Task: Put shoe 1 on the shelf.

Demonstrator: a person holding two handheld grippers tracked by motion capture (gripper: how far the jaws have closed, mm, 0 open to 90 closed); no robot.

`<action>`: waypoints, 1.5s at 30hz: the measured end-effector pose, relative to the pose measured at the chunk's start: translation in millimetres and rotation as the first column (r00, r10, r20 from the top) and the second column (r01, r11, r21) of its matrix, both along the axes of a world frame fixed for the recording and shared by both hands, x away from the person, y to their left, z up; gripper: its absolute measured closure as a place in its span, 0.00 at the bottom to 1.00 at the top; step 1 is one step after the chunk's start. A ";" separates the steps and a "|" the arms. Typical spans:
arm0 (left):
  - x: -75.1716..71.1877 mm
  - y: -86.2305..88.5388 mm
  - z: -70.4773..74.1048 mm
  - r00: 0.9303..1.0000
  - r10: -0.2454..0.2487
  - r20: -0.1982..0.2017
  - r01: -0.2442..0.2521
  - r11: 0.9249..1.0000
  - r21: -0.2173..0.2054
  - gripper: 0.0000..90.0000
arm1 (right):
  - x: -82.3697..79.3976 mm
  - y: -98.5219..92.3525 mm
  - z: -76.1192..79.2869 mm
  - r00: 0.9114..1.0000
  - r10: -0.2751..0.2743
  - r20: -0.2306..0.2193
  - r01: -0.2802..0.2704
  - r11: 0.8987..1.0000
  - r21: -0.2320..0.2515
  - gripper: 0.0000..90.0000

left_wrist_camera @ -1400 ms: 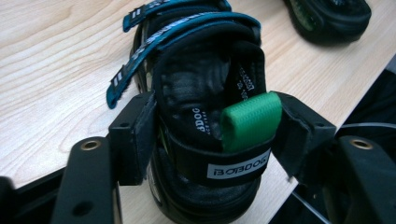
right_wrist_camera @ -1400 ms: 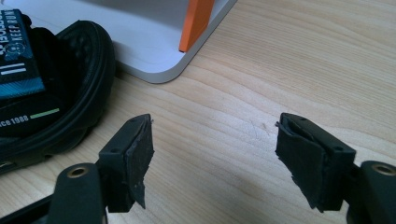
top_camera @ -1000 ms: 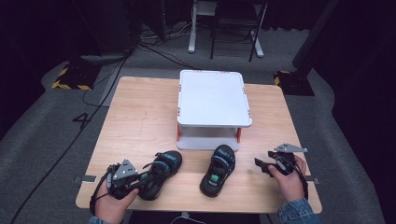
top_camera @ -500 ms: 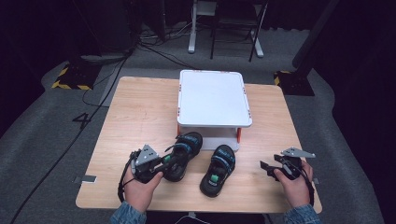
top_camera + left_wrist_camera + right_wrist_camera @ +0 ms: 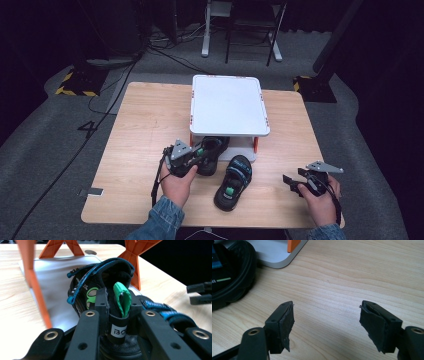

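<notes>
Two hand-held grippers work over a wooden worktop point(image 5: 145, 130) that carries a white two-tier rack point(image 5: 227, 105) with orange legs. The left hand-held gripper point(image 5: 196, 156) is closed on the heel strap of a black sandal with blue straps point(image 5: 100, 287); in the left gripper view its jaws pinch the strap just below a green pull tab point(image 5: 123, 298). This held sandal points toe-first away from the person, and its front half already lies on the rack's lower white shelf point(image 5: 52, 280), between the orange legs and under the top tier; the heel end projects past the shelf's near edge. Its long axis runs from the gripper straight into the rack, so the coming move appears to turn on a push along that axis, away from the person. The second sandal point(image 5: 232, 181) lies flat on the worktop just in front of the rack, between the two hands, with its toe towards the rack and its heel towards the person. The right hand-held gripper point(image 5: 291, 182) hovers near the worktop's right front corner, with its jaws spread wide and nothing between them. The second sandal lies to its left, and the right hand is judged the better placed to take it, since the left is occupied.
</notes>
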State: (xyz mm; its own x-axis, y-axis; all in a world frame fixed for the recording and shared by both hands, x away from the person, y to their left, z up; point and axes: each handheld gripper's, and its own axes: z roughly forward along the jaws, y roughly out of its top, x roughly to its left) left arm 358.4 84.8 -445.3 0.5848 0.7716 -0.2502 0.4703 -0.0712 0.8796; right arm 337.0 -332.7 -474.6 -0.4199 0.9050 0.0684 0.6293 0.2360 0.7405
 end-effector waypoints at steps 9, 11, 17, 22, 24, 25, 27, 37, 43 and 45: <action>18.9 -18.6 -15.3 0.998 0.059 0.028 -0.059 0.998 0.005 0.86 | -1.4 -3.1 -1.8 1.000 0.000 -0.002 0.000 1.000 0.001 0.32; 20.0 -18.6 -14.6 0.998 0.067 0.022 -0.067 0.998 0.010 0.86 | -1.3 -3.2 -2.3 1.000 0.000 -0.005 0.000 1.000 0.001 0.32; 14.0 -14.8 -21.2 1.000 0.024 -0.021 -0.023 0.999 0.034 0.82 | -2.1 -1.7 -2.4 1.000 0.007 -0.006 -0.007 1.000 -0.002 0.32; 9.5 -18.0 -22.3 1.000 -0.003 0.006 0.003 0.999 0.040 0.66 | -2.3 -1.2 -2.6 1.000 0.007 -0.006 -0.007 1.000 -0.005 0.32; 8.6 -19.1 -21.4 0.999 -0.026 0.024 0.025 0.998 0.051 0.54 | -2.4 -0.4 -2.3 1.000 0.006 -0.007 -0.006 1.000 -0.004 0.31; 8.5 -18.4 -20.9 0.999 -0.035 0.033 0.033 0.998 0.049 0.46 | -2.4 -0.1 -2.1 1.000 0.005 -0.006 -0.005 1.000 -0.004 0.32; 6.9 -15.2 -18.7 0.998 -0.036 0.058 0.034 0.999 0.030 0.38 | -1.7 -0.1 -2.5 1.000 0.007 -0.007 -0.007 1.000 -0.006 0.32; -19.6 15.3 -2.8 0.989 -0.145 0.037 0.138 0.978 0.158 0.44 | 1.7 2.8 -2.3 1.000 0.019 -0.008 -0.019 1.000 -0.004 0.32; -26.8 13.1 -33.7 0.969 -0.224 -0.100 0.243 0.936 0.254 0.57 | 2.3 5.3 -3.5 1.000 0.024 -0.012 -0.024 1.000 -0.003 0.31; -26.6 8.9 -39.2 0.959 -0.248 -0.135 0.274 0.933 0.232 0.64 | 2.0 5.4 -3.1 1.000 0.026 -0.009 -0.026 1.000 -0.003 0.31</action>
